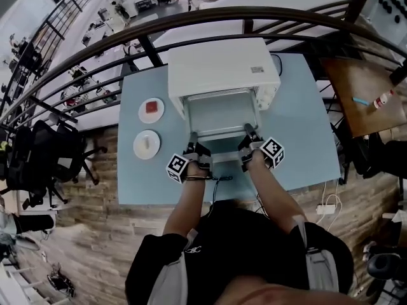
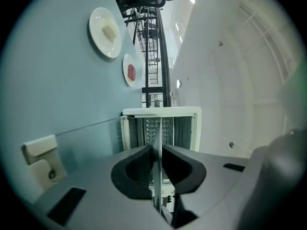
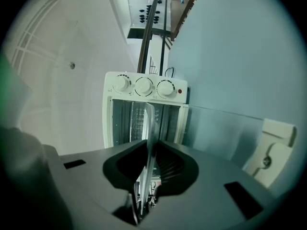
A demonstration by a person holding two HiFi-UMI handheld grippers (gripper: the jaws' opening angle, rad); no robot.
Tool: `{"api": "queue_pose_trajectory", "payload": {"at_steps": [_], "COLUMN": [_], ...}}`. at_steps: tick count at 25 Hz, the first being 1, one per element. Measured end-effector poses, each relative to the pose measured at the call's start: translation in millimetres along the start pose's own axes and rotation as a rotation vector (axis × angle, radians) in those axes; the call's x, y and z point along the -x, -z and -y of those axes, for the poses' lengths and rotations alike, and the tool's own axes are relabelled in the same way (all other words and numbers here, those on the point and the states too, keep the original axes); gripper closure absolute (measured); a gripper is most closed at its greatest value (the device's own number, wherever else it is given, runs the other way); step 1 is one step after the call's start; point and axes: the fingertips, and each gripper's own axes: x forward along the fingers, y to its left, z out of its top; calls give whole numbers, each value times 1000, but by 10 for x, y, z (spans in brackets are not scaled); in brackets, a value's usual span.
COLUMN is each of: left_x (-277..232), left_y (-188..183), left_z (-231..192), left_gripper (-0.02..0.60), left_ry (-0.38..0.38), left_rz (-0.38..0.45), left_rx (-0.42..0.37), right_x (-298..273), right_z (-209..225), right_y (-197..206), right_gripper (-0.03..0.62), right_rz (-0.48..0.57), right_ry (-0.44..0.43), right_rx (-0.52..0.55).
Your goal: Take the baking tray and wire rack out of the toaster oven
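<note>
Table sits in front of the person, with the railing behind it. Toaster oven is at back centre of the table, opening toward the person, knobs right of the opening. Door is folded down, below the tray. The tray is partly out of the oven and sticks forward over the door. Left gripper is at the tray's front edge near the left corner, right gripper near the right corner, the edge pinched in each. Left of the oven are the far plate and near plate, apart, each with a bit of food on it. Second table stands off right with a bottle on it. Chair is on the floor at left, power strip on the floor at right.
</note>
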Motion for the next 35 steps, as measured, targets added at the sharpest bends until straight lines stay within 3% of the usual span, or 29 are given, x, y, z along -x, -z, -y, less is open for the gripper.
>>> {"api": "queue_pose_trajectory", "payload": {"at_steps": [9,19,23,35], "left_x": [599,968,1020,820], "left_y": [246,632,908,2145], "left_z": [-7,206,251,258], "left_gripper": [518,518,520,518], "left_ry": [2,48,55,75], "left_rz": [39,27,-8,-185], "left_rx": [12,-50,-95,-114], "right_x": [479,880,1059,1819], "right_z": [-32,-170,-180,65], "right_y": [92,-49,-259,-1325], "right_gripper": [531,528,530,526], "right_rz": [-84,-133,-123,16], "right_ry": [-33,-97,-112,-75], "right_rx": [16,71,84,117]}}
